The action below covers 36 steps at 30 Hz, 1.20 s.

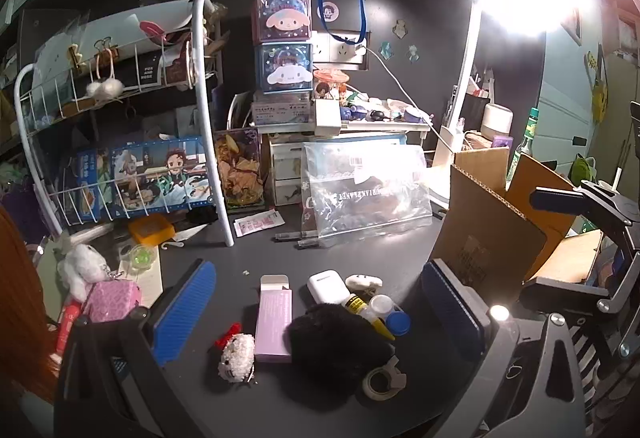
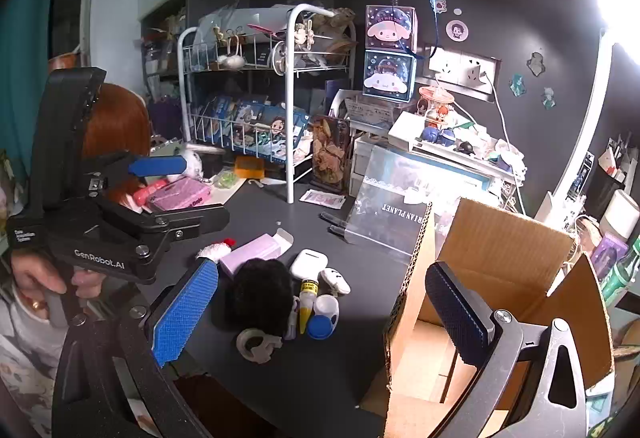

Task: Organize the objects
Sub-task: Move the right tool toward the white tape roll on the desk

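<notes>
So we're hovering both grippers over a dark desk (image 1: 248, 250) that's pretty cluttered. Using the black fuzzy ball (image 1: 338, 344) as our landmark: a lilac box (image 1: 274, 322) with its flap open lies just to its left in the left wrist view, touching or nearly so, and a small white plush with a red bow (image 1: 236, 354) sits left of that box. Behind the ball there's a white earbud case (image 1: 326, 286), with a little white figure (image 1: 363, 281) beside it. A glue tube with a yellow tip (image 1: 366, 312) pokes out from the ball's right side, next to a contact lens case with one blue cap (image 1: 394, 316). A tape roll (image 1: 382, 382) sits right at the ball's near edge.

Our left gripper (image 1: 320, 314) has its jaws spread wide, nothing between them, with the whole pile framed in the gap. Our right gripper (image 2: 332, 310) is also wide open and holding nothing; its right finger hangs over an open cardboard box (image 2: 500, 250), which stands well to the right of the ball.

Farther back from the ball there's a clear plastic bag (image 1: 364, 194) leaning upright with two pens (image 1: 296, 240) at its foot, and off to the back left a white wire rack (image 1: 120, 178) stuffed with anime boxes. A pink case (image 1: 112, 298) sits far left of the ball.
</notes>
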Available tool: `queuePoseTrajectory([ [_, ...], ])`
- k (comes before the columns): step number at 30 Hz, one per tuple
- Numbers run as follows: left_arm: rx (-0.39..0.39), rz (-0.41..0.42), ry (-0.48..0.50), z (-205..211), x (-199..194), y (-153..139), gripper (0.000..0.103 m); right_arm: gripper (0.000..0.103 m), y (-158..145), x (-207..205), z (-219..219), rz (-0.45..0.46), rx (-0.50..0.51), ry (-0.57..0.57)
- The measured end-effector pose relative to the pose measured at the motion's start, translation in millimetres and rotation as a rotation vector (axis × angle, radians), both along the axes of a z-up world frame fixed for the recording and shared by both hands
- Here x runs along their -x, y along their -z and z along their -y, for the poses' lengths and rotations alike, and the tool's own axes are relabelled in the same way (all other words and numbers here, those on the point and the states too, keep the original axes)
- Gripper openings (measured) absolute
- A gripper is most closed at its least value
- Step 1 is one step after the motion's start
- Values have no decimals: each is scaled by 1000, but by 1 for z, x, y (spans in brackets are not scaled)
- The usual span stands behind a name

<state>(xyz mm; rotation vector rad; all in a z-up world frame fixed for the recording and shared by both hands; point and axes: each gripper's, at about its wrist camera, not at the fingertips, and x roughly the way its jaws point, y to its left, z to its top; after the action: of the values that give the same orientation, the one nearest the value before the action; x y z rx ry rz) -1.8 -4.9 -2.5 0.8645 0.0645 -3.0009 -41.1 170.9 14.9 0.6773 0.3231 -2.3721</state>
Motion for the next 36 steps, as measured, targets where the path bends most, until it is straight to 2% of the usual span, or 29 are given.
queuePoseTrajectory([
  [36,-19,-6,31,4,4,5,103,103,8,1,3,10,6,-12],
])
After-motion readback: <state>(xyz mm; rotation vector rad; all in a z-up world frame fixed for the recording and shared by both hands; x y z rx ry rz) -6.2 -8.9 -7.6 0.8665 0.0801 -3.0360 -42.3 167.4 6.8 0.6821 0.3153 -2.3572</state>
